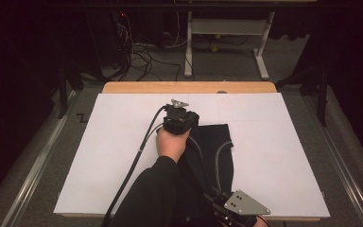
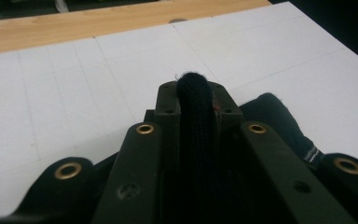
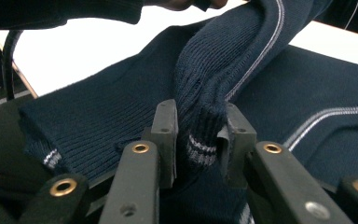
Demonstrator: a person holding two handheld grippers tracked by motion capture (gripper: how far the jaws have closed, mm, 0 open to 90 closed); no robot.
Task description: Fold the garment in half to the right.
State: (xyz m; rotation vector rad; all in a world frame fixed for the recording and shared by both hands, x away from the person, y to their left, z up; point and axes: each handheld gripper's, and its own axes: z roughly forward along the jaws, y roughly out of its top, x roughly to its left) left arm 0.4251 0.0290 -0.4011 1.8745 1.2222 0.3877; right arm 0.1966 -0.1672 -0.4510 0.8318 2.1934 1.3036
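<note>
Navy ribbed knit, a sweater (image 1: 217, 151) with pale stripes, lies on the white sheet covering the desk (image 1: 123, 142), right of centre and running down toward the near edge. Starting at the left, the left claw (image 1: 179, 120) sits toward the middle of the desk, nearer the far edge, and in the left gripper view its jaws are closed on a thick roll of the dark knit (image 2: 195, 107) that stands up between them. Further right, at the near edge, the right claw (image 3: 198, 140) pinches a bunched fold with a striped cuff or hem band (image 3: 200, 144), the fabric rising from it toward the other hand. My judgement is that a fold or a spreading pull is in hand: both grips should stay firm, the two hands should travel level and together so the stretch stays even, and the knit should be laid down flat before either claw lets go, or the fold will slump crooked.
</note>
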